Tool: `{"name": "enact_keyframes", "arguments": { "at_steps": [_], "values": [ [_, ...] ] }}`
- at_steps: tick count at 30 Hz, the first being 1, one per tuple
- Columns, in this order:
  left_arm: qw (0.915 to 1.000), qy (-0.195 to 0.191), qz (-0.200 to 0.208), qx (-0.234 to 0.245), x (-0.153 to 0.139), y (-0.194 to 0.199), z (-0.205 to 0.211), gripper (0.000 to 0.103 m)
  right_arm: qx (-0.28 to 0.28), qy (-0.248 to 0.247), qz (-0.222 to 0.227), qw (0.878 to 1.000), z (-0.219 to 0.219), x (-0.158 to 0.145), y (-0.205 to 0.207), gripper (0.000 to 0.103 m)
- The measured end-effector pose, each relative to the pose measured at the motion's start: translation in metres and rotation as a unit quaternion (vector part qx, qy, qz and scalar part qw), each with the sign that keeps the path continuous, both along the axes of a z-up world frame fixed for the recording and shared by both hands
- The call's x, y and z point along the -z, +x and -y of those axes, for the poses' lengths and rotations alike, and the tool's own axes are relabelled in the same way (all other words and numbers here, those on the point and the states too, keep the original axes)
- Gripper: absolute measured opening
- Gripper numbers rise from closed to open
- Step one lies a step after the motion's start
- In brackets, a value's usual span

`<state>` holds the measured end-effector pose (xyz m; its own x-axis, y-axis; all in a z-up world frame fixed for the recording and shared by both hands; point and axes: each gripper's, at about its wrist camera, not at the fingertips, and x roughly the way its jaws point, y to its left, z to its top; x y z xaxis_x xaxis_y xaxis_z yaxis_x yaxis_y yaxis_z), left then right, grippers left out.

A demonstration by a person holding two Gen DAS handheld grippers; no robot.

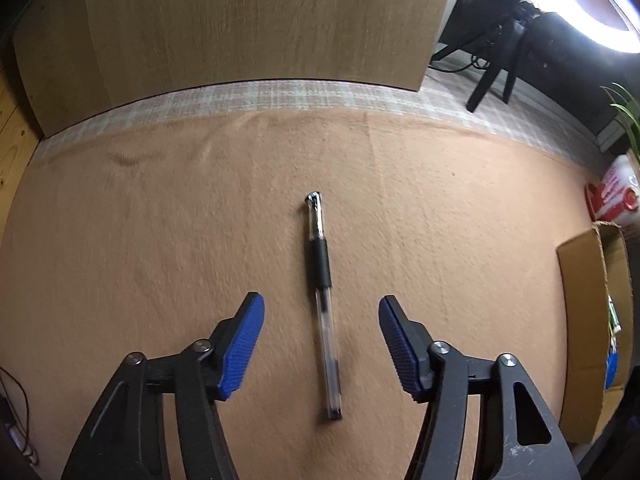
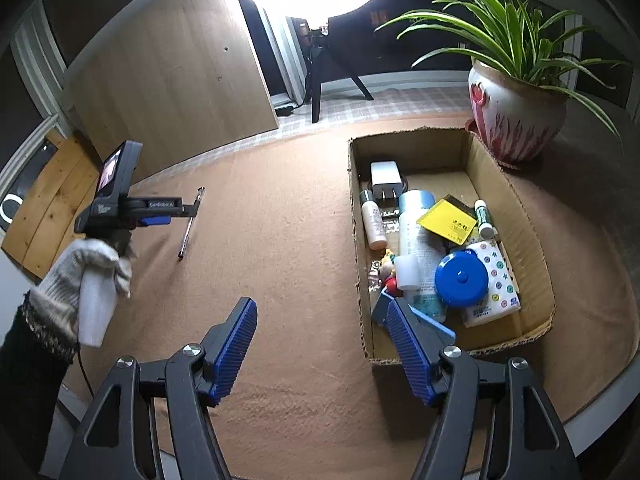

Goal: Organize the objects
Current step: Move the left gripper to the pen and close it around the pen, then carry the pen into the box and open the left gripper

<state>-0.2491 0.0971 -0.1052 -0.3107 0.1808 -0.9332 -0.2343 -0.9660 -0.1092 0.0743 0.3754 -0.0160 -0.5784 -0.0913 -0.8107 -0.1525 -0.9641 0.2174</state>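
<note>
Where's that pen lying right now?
The pen lies alone on the brown cloth, between the open fingers of the left gripper in its own camera. The right camera shows it left of the cardboard box.

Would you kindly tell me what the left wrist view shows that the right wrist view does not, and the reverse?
Only the left wrist view shows the left hand-held gripper from behind, open astride the pen, with the grip and cap in detail.

Only the right wrist view shows the box's contents, such as the blue round lid, the potted plant, and the gloved hand.

Both show the pen, the cardboard box, the brown cloth and the ring light.
</note>
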Motion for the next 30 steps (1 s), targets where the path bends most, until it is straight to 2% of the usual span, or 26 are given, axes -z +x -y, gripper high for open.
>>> {"name": "enact_keyframes", "arguments": {
  "at_steps": [3,11,17,21,30],
  "values": [
    [1.0000,-0.006,0.005,0.002,0.004,-0.007,-0.005,0.052,0.004,0.001,0.002,1.000,-0.001,0.001,0.002,0.064],
    [0.9997,-0.002,0.024,-0.004,0.013,-0.014,-0.010,0.042,0.014,-0.003,0.005,1.000,-0.007,0.001,0.002,0.064],
    [0.9997,-0.003,0.025,-0.004,0.015,-0.015,-0.012,0.028,0.010,-0.002,0.006,1.000,-0.007,0.001,-0.001,0.064],
    [0.9997,0.003,0.024,-0.006,0.015,-0.017,-0.009,0.011,0.006,0.000,0.007,1.000,-0.005,0.000,-0.002,0.064],
    [0.9991,0.035,0.024,-0.007,0.013,0.004,-0.002,0.011,0.005,0.000,0.010,1.000,-0.010,0.003,-0.006,0.064]
  ]
}}
